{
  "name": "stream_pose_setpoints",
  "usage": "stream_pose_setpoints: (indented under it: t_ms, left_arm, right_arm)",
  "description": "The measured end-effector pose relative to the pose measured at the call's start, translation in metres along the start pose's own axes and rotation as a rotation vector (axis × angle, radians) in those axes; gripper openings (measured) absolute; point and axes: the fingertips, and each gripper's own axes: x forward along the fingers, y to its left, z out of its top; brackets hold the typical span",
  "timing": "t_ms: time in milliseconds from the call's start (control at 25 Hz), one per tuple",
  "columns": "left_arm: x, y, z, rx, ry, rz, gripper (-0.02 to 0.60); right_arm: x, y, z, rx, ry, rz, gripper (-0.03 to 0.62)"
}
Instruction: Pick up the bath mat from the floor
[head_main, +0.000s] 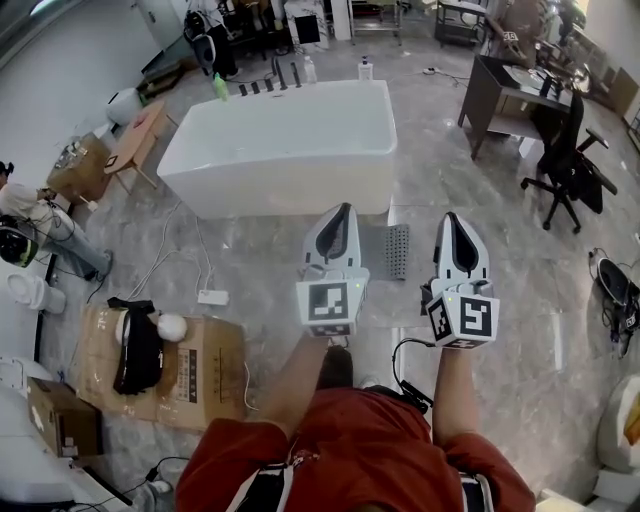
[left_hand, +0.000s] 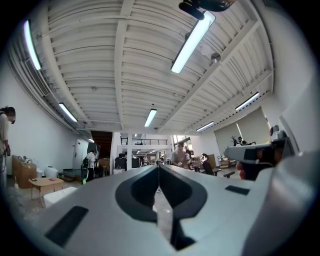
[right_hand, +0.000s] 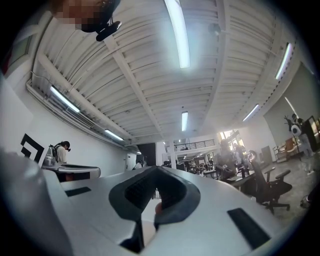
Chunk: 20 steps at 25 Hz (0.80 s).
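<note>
In the head view the bath mat (head_main: 397, 252), a small grey perforated strip, lies on the pale floor just in front of the white bathtub (head_main: 280, 140). My left gripper (head_main: 343, 212) is held up in front of me, just left of the mat, its jaws shut with nothing between them. On the mat's right is my right gripper (head_main: 451, 219), also shut and empty. Both are raised above the floor, apart from the mat. The left gripper (left_hand: 159, 167) and right gripper (right_hand: 157, 170) views look up at the ceiling and the hall; the mat is not in them.
Cardboard boxes (head_main: 165, 365) with a headset on top sit at the lower left, with a power strip (head_main: 212, 297) and cables near them. A black office chair (head_main: 565, 165) and a dark desk (head_main: 500, 95) stand at the right. A person (head_main: 30, 230) crouches at the far left.
</note>
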Motion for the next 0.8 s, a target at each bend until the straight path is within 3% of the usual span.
stream_pose_setpoints:
  t_ms: [320, 800]
  left_arm:
    - [0.031, 0.023, -0.011, 0.002, -0.02, 0.006, 0.015]
    - [0.107, 0.094, -0.021, -0.022, -0.034, -0.027, 0.015]
  right_arm:
    - [0.04, 0.001, -0.016, -0.017, 0.018, 0.008, 0.011]
    - [0.135, 0.02, -0.03, -0.032, 0.011, -0.005, 0.011]
